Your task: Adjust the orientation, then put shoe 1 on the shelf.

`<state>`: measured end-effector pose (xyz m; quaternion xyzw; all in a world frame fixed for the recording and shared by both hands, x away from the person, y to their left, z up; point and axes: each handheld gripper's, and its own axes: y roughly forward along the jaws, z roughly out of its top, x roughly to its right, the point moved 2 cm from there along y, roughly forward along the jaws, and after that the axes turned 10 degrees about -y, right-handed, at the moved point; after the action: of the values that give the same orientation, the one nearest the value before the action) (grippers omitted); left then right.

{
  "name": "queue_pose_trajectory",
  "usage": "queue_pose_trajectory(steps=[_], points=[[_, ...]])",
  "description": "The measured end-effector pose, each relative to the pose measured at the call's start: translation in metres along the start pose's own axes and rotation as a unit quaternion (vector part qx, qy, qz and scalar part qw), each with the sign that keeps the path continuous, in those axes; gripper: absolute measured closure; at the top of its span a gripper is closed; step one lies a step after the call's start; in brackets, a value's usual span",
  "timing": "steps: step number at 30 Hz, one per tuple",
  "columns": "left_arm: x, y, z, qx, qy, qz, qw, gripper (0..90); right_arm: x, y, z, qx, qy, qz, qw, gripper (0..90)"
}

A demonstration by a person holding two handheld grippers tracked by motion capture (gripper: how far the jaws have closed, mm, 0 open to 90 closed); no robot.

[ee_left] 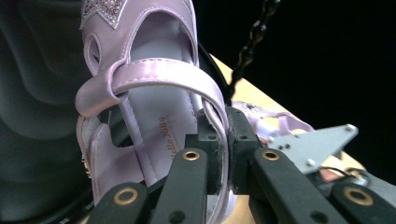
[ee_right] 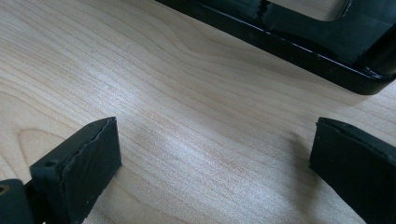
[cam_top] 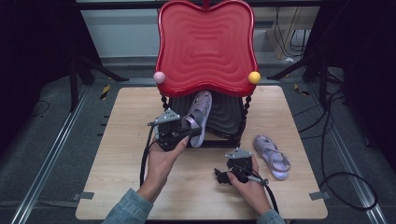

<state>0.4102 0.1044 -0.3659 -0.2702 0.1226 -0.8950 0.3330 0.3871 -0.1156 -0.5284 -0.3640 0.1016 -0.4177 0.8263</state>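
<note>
Left gripper view shows a lilac glossy child's sandal (ee_left: 140,116) pinched by its side edge in the left gripper (ee_left: 223,154), jaws clamped tight, toe resting on the black lower shelf (cam_top: 226,119) beneath the red wavy tray (cam_top: 205,44). Well apart on the wooden table (cam_top: 116,140) lies the matching sandal (cam_top: 272,156). Between them, the right gripper (ee_right: 212,154) rests with jaws wide, nothing between them.
</note>
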Motion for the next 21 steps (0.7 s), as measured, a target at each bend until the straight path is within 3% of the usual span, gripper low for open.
queue_pose_trajectory(steps=[12,21], points=[[0.0,0.012,0.004,0.04,0.0,0.034,0.9986,86.1,0.0,0.0,0.0,0.0,0.0,0.001,1.0,2.1],[-0.003,0.027,0.008,0.066,0.01,0.076,0.9949,86.1,0.0,0.0,0.0,0.0,0.001,0.001,1.0,2.1]])
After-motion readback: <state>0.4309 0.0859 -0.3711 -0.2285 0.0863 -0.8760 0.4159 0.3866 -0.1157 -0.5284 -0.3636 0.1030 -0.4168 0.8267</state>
